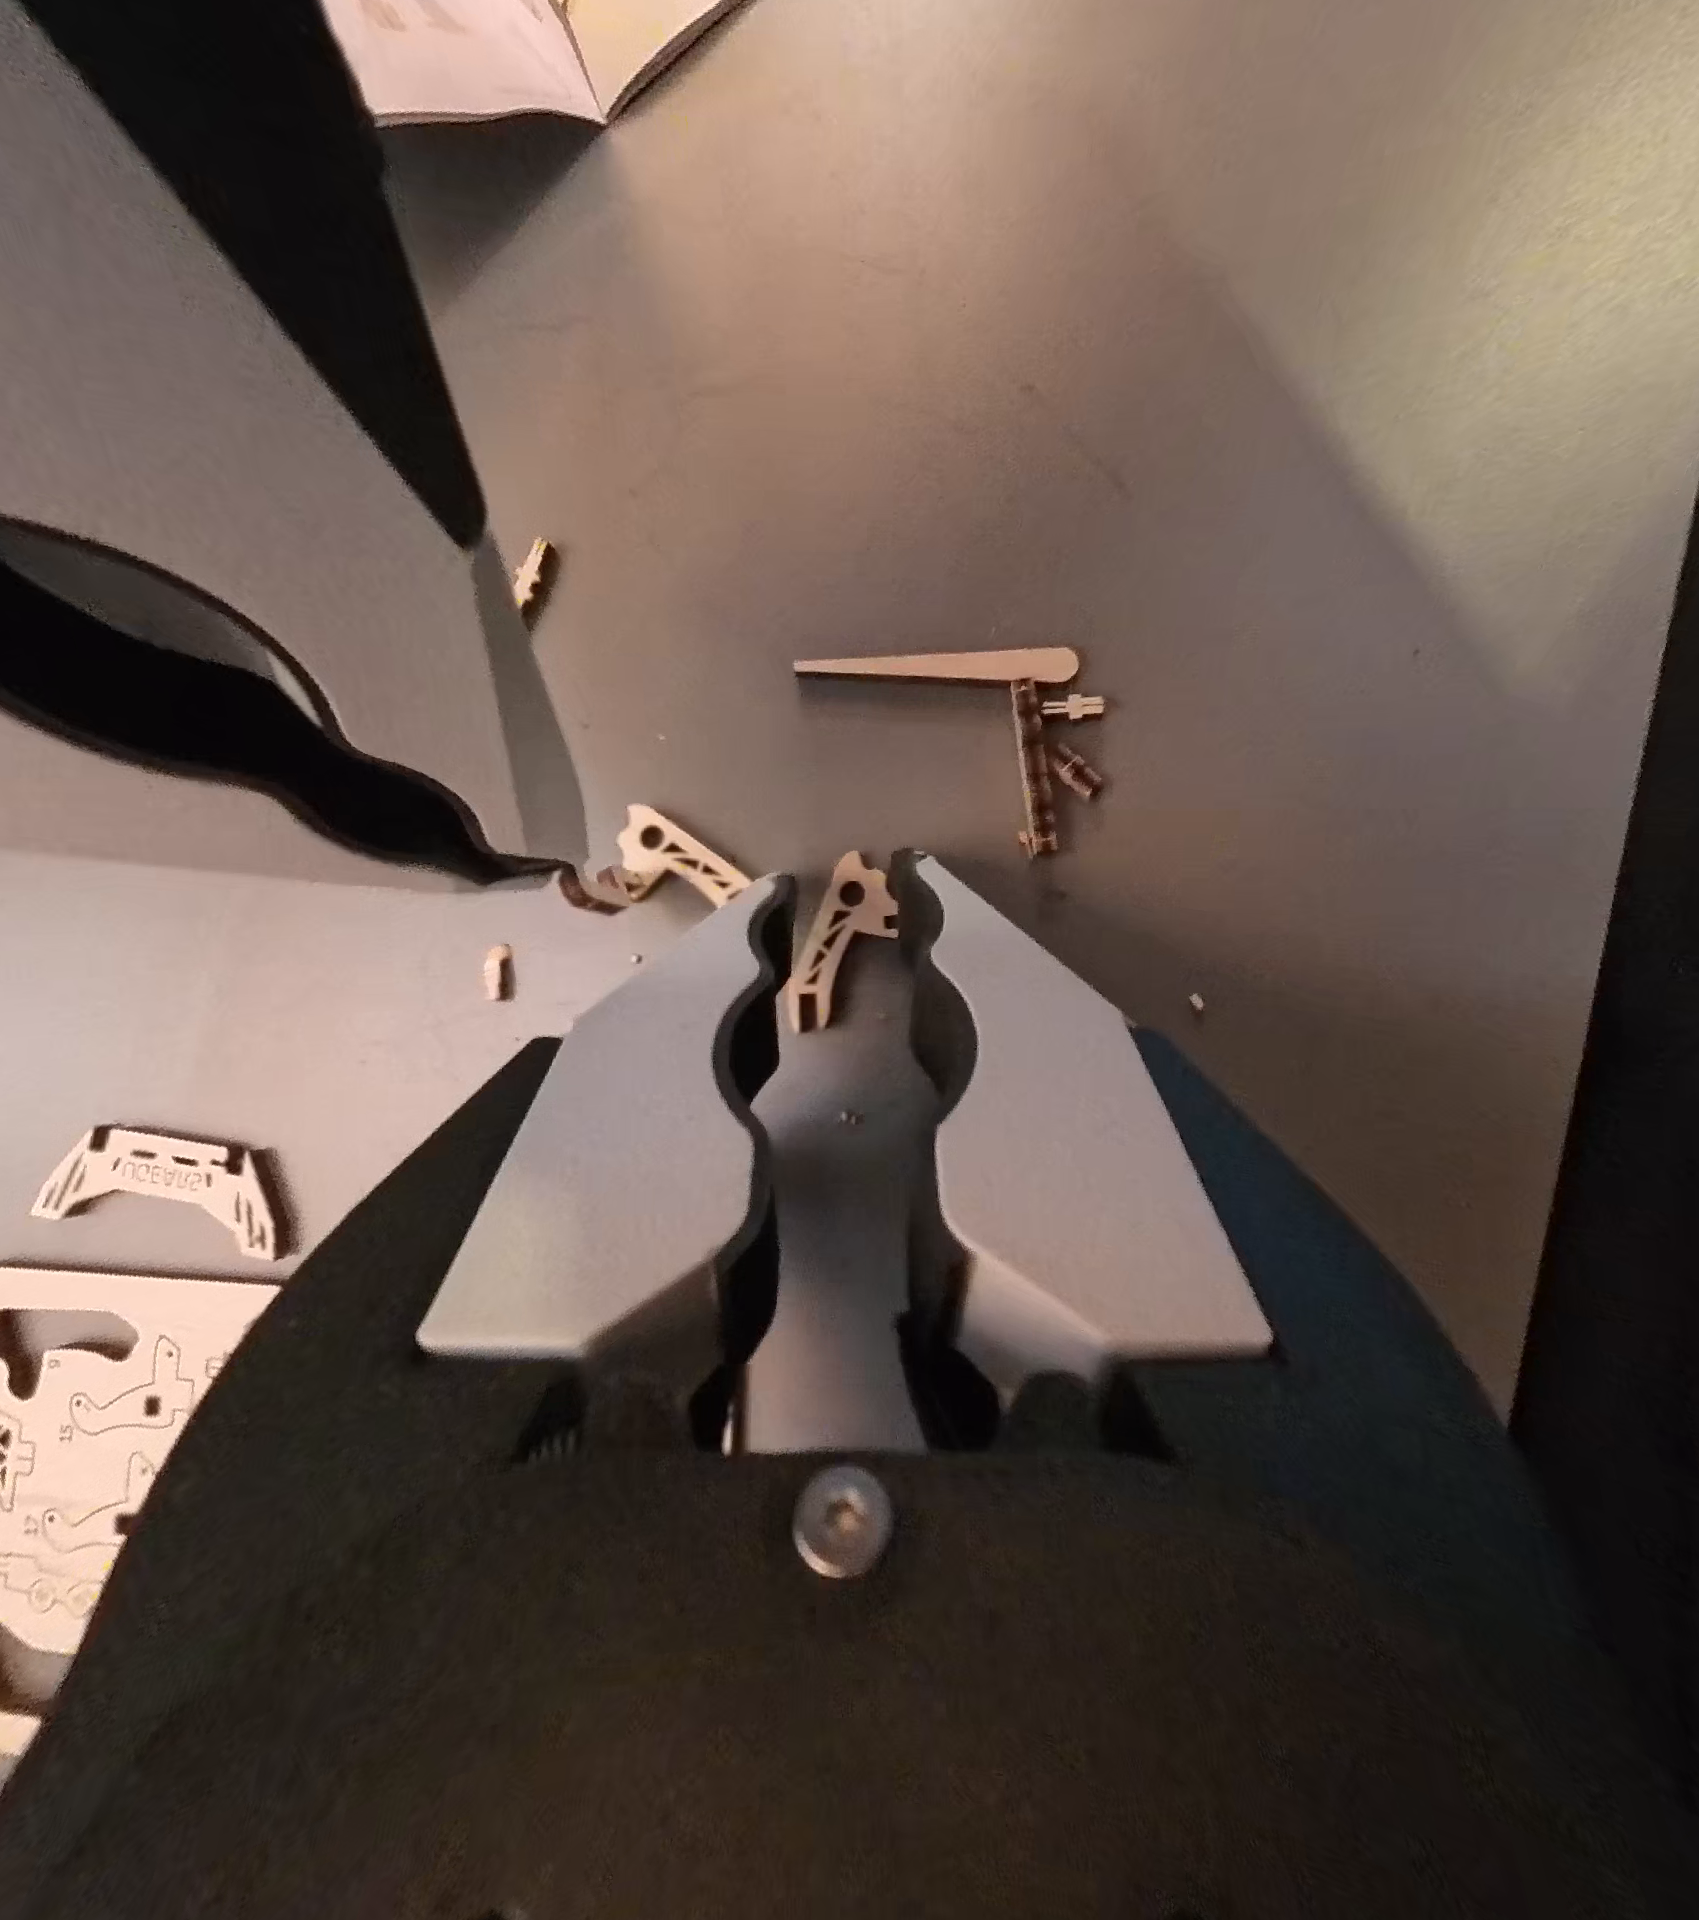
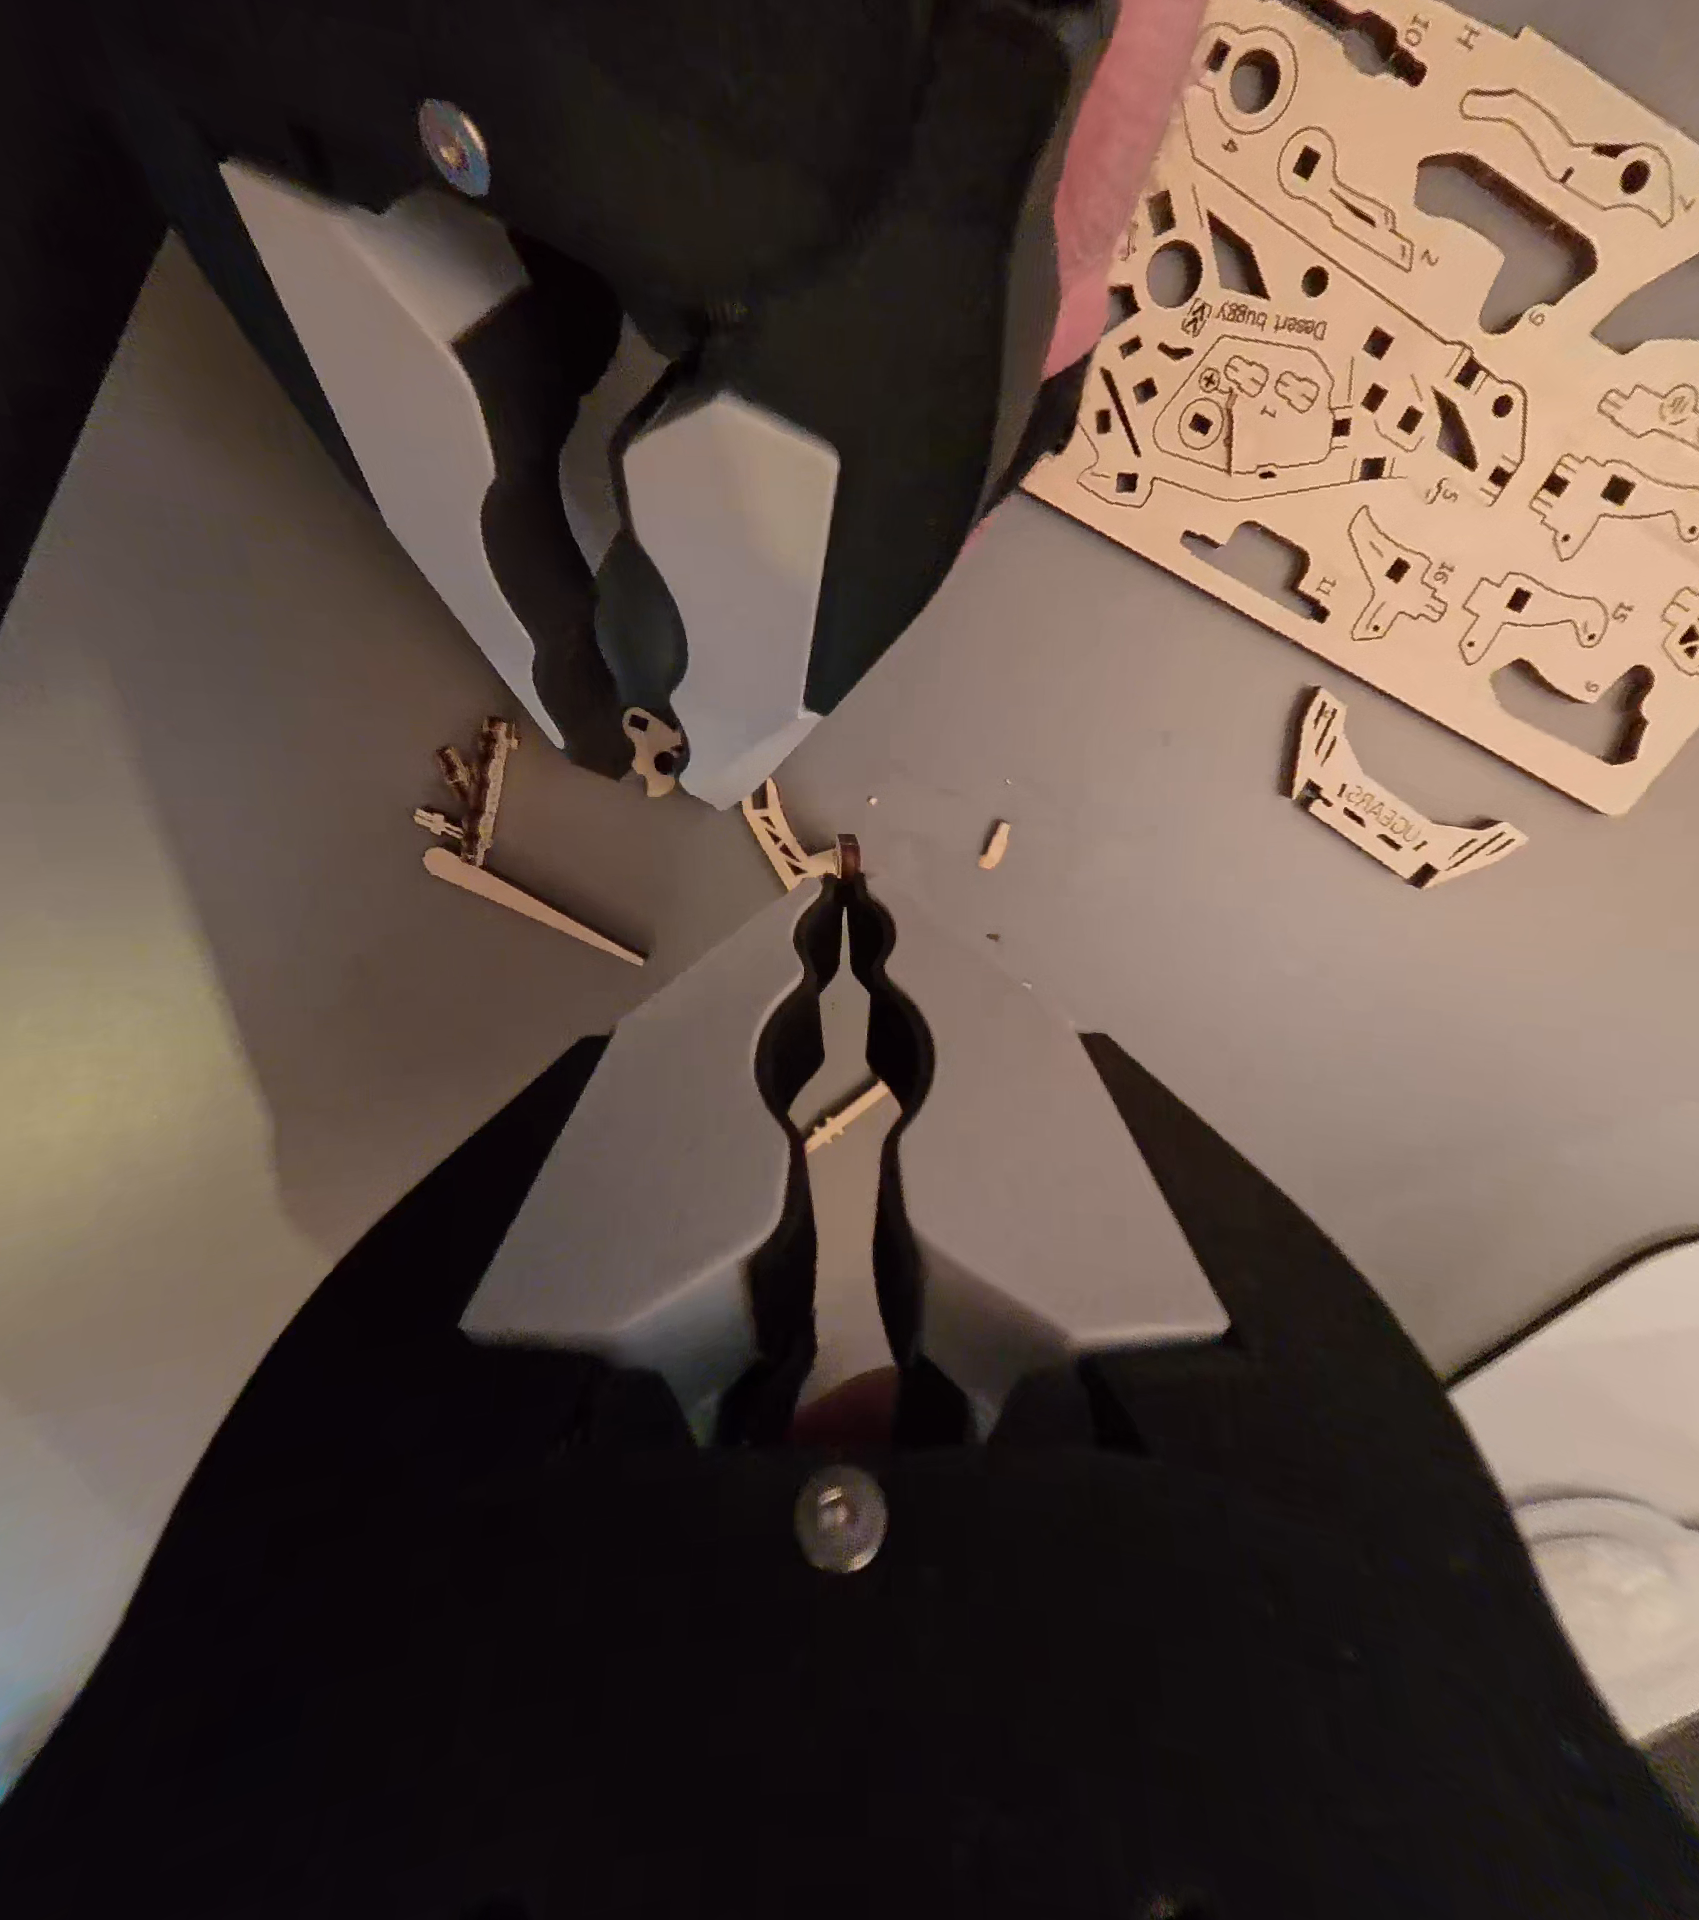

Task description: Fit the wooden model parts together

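Left tool parted, right tool closed

Printed lettering on curved wooden bracket piece, reads mirrored in left wrist view. Wooden cut-out sheet carries a printed title, small logo and part numbers beside shapes. Booklet print illegible.

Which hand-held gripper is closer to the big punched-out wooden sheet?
Left. The left hand-held gripper comes in beside the wooden sheet, its body next to the sheet's edge. The right hand-held gripper sits farther off, across the table.
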Action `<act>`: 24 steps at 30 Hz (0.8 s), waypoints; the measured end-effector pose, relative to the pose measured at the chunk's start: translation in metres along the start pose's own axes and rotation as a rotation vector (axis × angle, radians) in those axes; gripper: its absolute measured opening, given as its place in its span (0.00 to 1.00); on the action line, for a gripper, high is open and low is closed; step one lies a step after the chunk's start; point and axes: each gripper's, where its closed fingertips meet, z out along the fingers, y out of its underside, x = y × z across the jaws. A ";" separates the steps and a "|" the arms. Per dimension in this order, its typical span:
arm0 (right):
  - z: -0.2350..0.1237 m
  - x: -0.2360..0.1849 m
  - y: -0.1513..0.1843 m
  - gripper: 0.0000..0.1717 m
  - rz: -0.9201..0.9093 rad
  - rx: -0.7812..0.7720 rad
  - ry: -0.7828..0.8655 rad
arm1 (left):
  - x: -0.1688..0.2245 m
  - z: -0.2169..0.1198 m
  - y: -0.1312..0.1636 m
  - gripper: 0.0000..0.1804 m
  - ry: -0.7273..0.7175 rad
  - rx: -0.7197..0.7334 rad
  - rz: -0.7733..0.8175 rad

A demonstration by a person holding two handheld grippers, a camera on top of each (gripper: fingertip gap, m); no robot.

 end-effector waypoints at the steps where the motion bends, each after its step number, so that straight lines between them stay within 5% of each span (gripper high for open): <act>1: 0.000 0.000 0.001 0.00 0.000 -0.006 -0.005 | -0.001 0.000 0.000 0.11 0.000 0.000 0.005; 15: 0.000 0.005 0.003 0.00 0.292 0.119 0.001 | -0.006 -0.004 -0.002 0.22 -0.089 0.024 0.060; 24: 0.000 -0.001 0.004 0.00 0.114 0.054 0.038 | -0.004 -0.002 0.001 0.17 -0.023 -0.007 -0.002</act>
